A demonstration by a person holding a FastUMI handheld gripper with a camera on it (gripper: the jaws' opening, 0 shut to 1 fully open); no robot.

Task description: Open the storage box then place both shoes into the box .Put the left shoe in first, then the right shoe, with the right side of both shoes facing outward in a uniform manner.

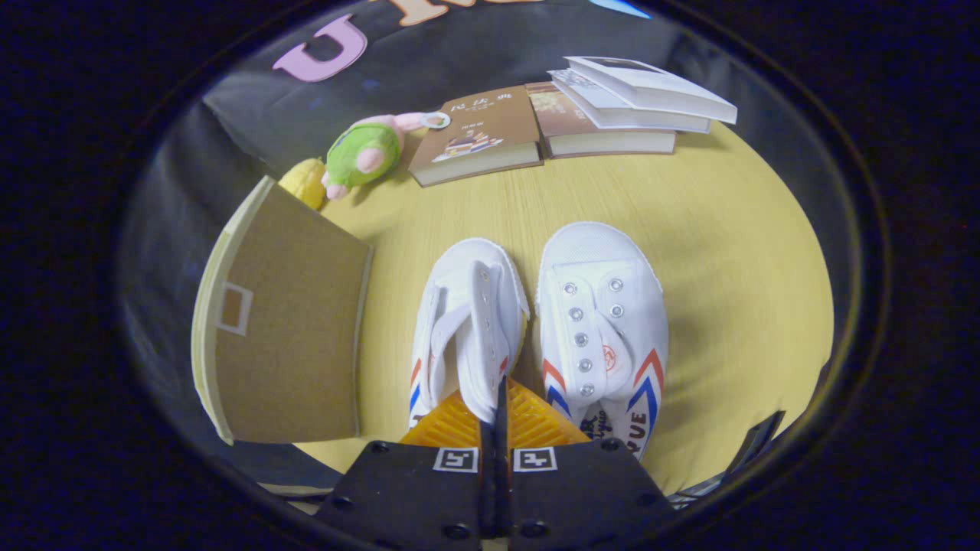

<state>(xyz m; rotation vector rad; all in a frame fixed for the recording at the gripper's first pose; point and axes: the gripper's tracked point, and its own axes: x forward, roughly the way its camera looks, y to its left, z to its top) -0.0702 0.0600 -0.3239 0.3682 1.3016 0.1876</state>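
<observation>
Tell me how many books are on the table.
4 books, all beyond the shoes: brown book beside the plush toy, second brown book right of it, two white books stacked on that one. More may be hidden.

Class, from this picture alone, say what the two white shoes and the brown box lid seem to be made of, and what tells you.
White lace-up shoes: likely canvas, matte woven look, metal-looking eyelets. Brown box lid: probably cardboard or fibreboard, dull speckled face, pale edge. The gripper is shut on the left shoe.
</observation>
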